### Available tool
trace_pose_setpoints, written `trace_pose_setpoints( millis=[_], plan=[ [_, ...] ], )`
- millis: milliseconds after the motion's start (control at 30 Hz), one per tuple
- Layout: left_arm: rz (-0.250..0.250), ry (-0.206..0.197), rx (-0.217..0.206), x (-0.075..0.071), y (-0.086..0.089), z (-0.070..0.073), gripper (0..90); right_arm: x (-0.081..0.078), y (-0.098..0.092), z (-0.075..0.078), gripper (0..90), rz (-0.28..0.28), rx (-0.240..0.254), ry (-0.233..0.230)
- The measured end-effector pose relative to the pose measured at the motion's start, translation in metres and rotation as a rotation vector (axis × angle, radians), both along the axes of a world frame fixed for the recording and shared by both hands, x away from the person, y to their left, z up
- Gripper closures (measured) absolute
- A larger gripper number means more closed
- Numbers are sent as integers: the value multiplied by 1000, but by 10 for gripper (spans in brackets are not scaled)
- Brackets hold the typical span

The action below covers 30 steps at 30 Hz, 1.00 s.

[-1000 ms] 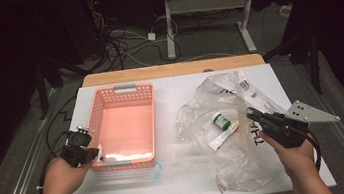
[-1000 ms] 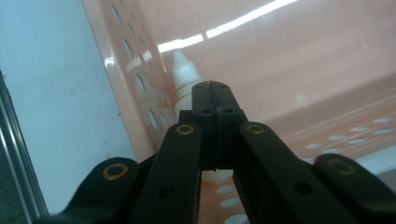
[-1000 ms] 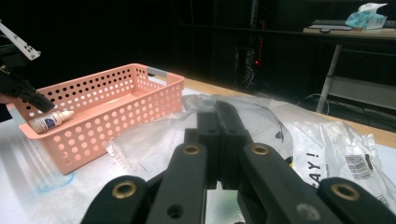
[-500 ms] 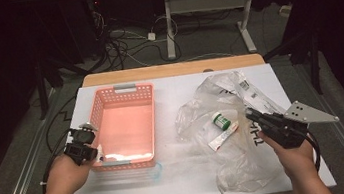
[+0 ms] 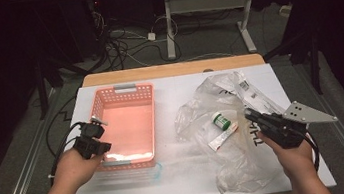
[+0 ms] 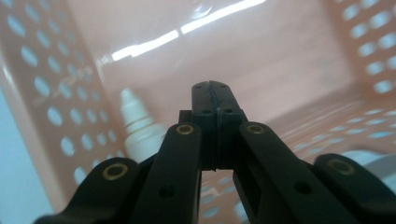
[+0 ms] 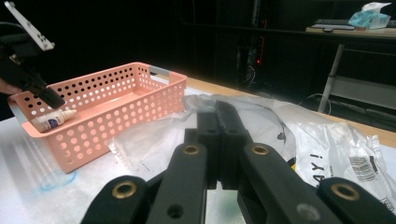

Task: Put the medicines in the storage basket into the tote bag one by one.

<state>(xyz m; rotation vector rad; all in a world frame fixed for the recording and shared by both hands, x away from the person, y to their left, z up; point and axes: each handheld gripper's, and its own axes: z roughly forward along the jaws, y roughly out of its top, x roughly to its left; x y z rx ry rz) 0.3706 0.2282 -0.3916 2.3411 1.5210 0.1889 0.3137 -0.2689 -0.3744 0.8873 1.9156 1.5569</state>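
Left gripper (image 5: 95, 133): black two-jaw tool held over the near left corner of the basket; in the left gripper view its jaws (image 6: 215, 122) meet flat against each other with nothing between them.
Right gripper (image 5: 258, 118): black two-jaw tool with a grey three-cornered plate on top, held above the plastic at the right of the table; jaws pressed together in the right gripper view (image 7: 218, 140), nothing held.
Basket: pink perforated plastic basket (image 5: 110, 99) with grey handles, standing on the left half of the table.
Dropper bottle: small white plastic dropper bottle (image 7: 53, 120) with a dark label, lying on its side inside the basket at its near end; in the left gripper view it (image 6: 138, 130) sits just left of the jaws, against the perforated wall, not touched.
Plastic bags: crumpled clear plastic bags (image 5: 235, 169) with black lettering and a barcode label, spread over the right half of the table.
Tube: white tube with a green cap (image 5: 221, 127), lying among the bags, left of the right gripper, apart from it.
Table: white tabletop (image 5: 180, 171) with a wooden far edge.
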Motion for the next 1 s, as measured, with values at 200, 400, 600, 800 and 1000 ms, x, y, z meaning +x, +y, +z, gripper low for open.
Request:
trace_pose_setpoints(
  millis=[200, 400, 600, 800, 1000],
  plan=[
    [33, 21, 63, 7, 14, 4, 884, 0, 0, -1, 900, -2, 1, 4],
    [48, 108, 222, 4, 18, -15, 885, 0, 0, 0, 900, -1, 3, 0],
    [77, 128, 246, 5, 19, -22, 886, -1, 2, 0, 900, 4, -2, 1],
    [-3, 136, 120, 11, 2, -14, 886, 0, 2, -1, 900, 2, 0, 6],
    [-66, 60, -41, 12, -16, 0, 881, 0, 0, 0, 900, -2, 4, 4]
  ],
)
